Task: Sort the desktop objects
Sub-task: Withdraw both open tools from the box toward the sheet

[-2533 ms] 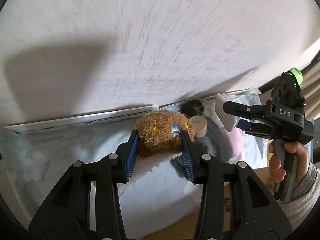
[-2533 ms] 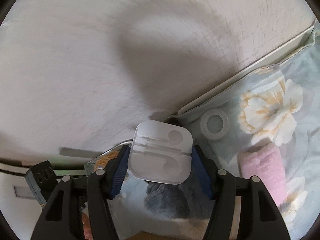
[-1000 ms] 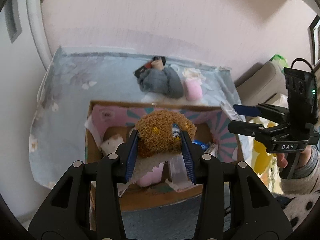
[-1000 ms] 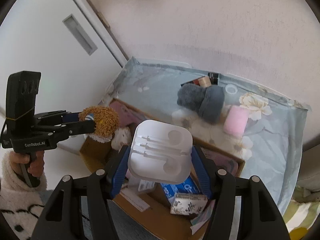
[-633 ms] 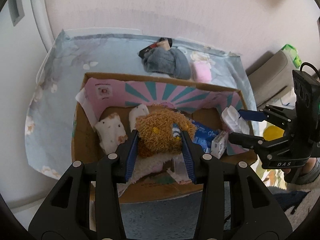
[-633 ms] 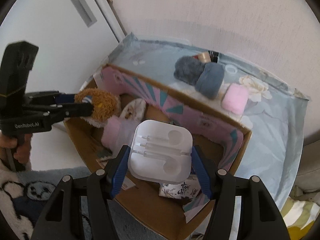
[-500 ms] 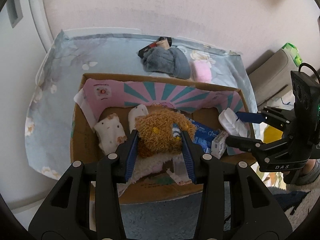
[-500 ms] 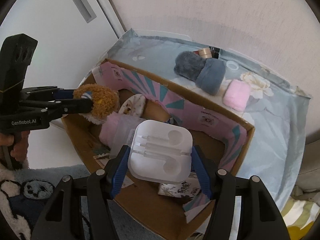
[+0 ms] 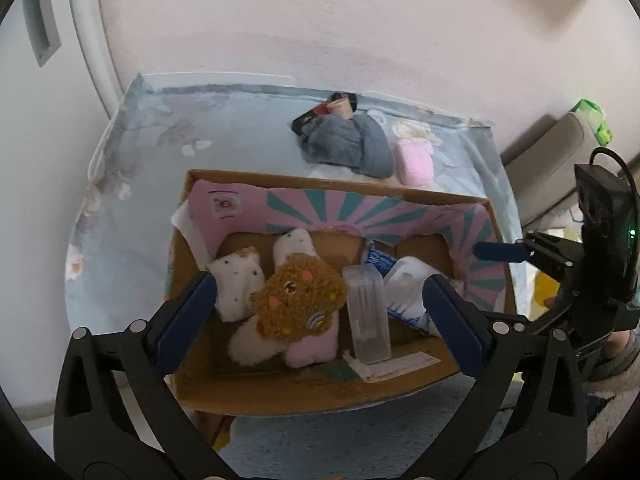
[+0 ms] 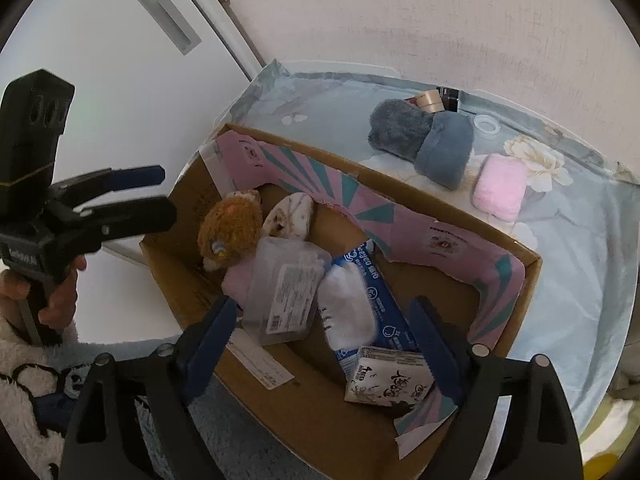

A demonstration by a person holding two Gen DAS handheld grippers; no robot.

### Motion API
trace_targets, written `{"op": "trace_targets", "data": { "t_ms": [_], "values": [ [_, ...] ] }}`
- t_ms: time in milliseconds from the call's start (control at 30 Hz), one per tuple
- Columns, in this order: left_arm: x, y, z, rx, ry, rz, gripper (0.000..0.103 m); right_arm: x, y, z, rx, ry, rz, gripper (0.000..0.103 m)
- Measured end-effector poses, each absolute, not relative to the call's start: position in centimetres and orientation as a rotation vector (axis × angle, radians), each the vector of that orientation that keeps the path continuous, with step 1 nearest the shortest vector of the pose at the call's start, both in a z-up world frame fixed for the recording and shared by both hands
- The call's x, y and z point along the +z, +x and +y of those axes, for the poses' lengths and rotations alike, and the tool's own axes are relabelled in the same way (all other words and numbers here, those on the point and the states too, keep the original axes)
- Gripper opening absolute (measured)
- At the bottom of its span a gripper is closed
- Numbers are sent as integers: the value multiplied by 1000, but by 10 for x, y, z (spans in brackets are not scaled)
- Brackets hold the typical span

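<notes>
From the left wrist cam we've got the left gripper (image 9: 320, 304) with its fingers spread wide and nothing between them, hanging over the cardboard box (image 9: 304, 396). The brown plush toy (image 9: 298, 300) is lying in the box near its left side, next to a spotted white plush (image 9: 236, 288). A clear plastic case (image 9: 366, 316) stands just right of the brown one, then the white earphone tray (image 9: 408, 284) on blue packaging. Behind the box's far edge, on the floral cloth (image 9: 152, 200), sit a grey fuzzy bundle (image 9: 346, 146) and a pink roll (image 9: 414, 162).

Right wrist cam: the right gripper (image 10: 324, 340) is wide open too, empty, above the box's near right part. We can see the earphone tray (image 10: 346, 304) resting on a blue pack (image 10: 380, 300) with print we can't really read. A black-and-white tissue pack (image 10: 388, 380) lies by the near edge. The left gripper's body (image 10: 24, 258) has lettering, too cut off to make out.
</notes>
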State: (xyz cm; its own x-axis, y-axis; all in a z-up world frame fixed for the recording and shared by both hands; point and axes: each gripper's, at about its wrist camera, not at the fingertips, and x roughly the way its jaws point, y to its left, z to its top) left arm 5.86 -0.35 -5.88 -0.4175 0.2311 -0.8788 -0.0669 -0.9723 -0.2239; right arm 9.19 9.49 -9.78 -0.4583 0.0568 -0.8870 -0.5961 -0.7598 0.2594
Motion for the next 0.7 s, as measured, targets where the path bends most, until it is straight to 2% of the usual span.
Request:
{"op": "trace_targets", "data": {
  "t_ms": [700],
  "values": [
    [-34, 35, -22, 2482, -1451, -193, 102, -64, 85, 107, 2161, -1158, 717, 92]
  ]
}}
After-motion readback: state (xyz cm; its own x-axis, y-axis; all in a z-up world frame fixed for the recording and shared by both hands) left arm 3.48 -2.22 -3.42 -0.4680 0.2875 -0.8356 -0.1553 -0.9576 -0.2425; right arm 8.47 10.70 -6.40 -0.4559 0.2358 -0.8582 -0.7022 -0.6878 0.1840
